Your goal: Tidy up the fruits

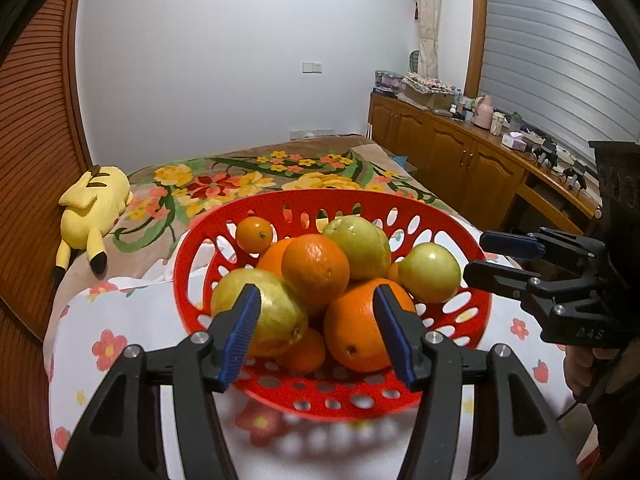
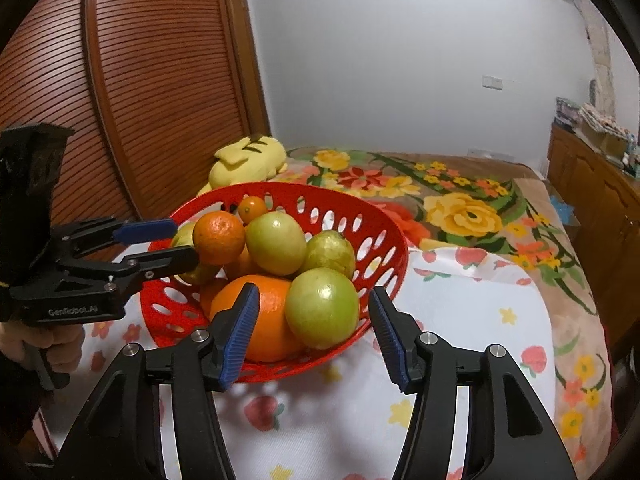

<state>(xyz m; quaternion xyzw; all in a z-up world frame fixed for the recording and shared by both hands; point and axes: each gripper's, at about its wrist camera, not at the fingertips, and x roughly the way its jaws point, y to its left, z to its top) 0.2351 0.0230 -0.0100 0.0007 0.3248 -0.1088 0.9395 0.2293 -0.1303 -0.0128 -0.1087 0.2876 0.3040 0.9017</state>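
A bedroom: white wall, a slatted wooden door, a low wooden cabinet point(image 1: 448, 144) along one side, and a bed point(image 2: 472, 216) under a floral blanket, with a white flower-print cloth point(image 2: 460, 300) over its near end. We see a red basket point(image 1: 460, 216) standing on that cloth, close to the near edge of the bed, heaped with fruit: large oranges point(image 1: 362, 334), an orange on top of the pile point(image 1: 316, 268), a small tangerine point(image 1: 254, 233) at the far wall of the basket, and several yellow-green round fruits point(image 1: 430, 272). A yellow plush toy point(image 1: 94, 210) lies at the far left edge of the bed, by the door.

We see the left gripper point(image 1: 316, 332) tilted downward over the basket's near rim, its blue pads spread; a large orange and a yellow-green fruit lie behind the gap, and we see no pad pressing on either. In the right wrist view the same gripper point(image 2: 180, 242) reaches in level from the left, fingers apart, tips beside the top orange; whether they touch it we cannot tell.

The right gripper point(image 2: 314, 332) also points downward, at the basket's right rim, fingers spread on either side of a yellow-green fruit without pinching it. A hand point(image 2: 52, 344) holds the left gripper's handle.
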